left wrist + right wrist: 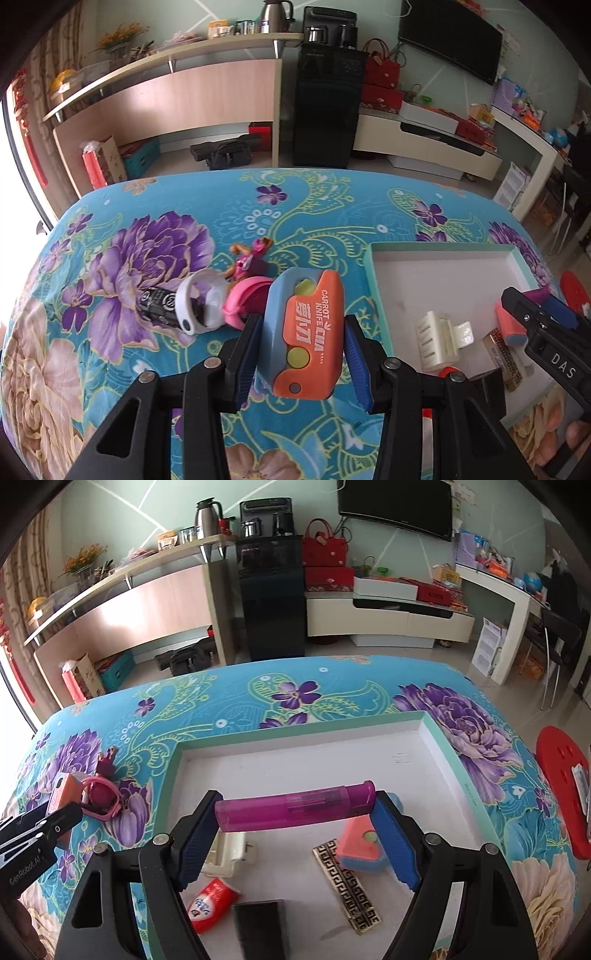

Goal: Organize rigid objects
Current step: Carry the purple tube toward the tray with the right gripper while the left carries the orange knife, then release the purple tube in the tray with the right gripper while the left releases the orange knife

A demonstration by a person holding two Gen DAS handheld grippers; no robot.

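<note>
Left gripper (301,363) is clamped on the toy knife (304,334), above the cloth at 9 o'clock of the tray (439,738); a slip would drop it outside; it reads "CARROT KNIFE". Right gripper (295,836), spread wide, holds the magenta tube (295,808) endwise over the tray; the end-grip could let it pivot free.

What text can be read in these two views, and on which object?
"CARROT KNIFE CHA", plus Chinese characters: orange and blue toy knife in the left gripper.
"DAS": right gripper body.
"GenRobot.AI": left gripper body, right wrist view.
Red tube and black cylinder labels: too small to read.
</note>
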